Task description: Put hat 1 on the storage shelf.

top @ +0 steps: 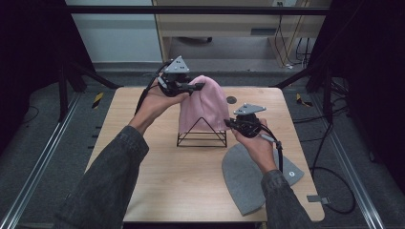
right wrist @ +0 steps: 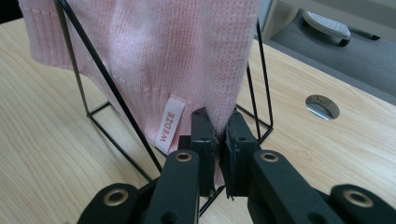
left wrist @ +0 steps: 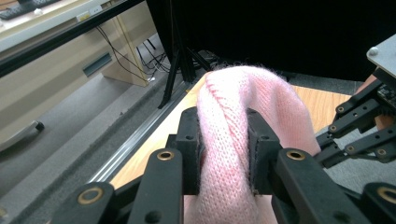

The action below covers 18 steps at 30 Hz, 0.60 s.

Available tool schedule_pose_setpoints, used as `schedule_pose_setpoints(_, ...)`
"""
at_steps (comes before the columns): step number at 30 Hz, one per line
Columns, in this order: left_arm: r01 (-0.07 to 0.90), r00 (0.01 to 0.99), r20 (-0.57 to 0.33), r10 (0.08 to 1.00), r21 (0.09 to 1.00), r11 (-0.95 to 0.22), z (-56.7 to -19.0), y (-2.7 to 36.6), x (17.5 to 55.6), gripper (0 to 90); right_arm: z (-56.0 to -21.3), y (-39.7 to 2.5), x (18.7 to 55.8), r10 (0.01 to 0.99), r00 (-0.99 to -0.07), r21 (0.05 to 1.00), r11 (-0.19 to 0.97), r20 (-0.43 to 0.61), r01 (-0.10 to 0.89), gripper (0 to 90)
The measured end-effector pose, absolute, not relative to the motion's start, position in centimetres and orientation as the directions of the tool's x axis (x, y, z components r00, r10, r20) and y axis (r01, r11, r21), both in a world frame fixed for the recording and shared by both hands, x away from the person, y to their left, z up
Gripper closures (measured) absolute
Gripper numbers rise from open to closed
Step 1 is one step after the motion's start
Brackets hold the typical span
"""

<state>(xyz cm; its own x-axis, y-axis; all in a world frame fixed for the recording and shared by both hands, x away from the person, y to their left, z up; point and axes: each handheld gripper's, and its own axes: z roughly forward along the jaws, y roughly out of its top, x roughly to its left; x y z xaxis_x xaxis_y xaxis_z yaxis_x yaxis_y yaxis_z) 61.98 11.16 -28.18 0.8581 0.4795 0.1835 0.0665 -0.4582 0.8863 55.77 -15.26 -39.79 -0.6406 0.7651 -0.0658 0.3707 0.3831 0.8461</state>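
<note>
1. My left claw point(left wrist: 224, 154) is pinching a fold of the pink knit beanie point(top: 203, 102) near its crown, the wool bunched thick between the pads.
2. My right claw point(right wrist: 218, 149) is clamped on the beanie's lower hem, just beside the small white woven label point(right wrist: 168, 123).
3. So I hold the beanie at both ends; its long axis runs up and slightly away from me, from the right claw low to the left claw high.
4. The beanie drapes over a thin black wire stand point(top: 201, 136), a triangular frame standing mid-tabletop point(top: 167, 176). I judge the next move hinges on lifting upward, along that axis, to clear the frame's peak.
5. The knit is soft, fuzzy and stretchy; the wire is rigid and could snag it.
6. A flat grey felt piece point(top: 243, 183) lies on the wooden tabletop under my right forearm.
</note>
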Motion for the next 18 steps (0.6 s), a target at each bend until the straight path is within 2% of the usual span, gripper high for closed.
schedule_pose_setpoints(5,0.089,0.866,0.137,0.480,0.904,-0.419,-28.9,11.4,61.4,69.7,-40.0,-15.1,55.7,0.763,-0.640,0.835,0.408,-0.090,0.368,84.6)
schedule_pose_setpoints(18,0.133,0.877,0.100,0.471,0.890,-0.436,-30.8,10.8,60.1,69.1,-42.3,-15.2,55.7,0.763,-0.641,0.803,0.433,-0.085,0.409,84.1)
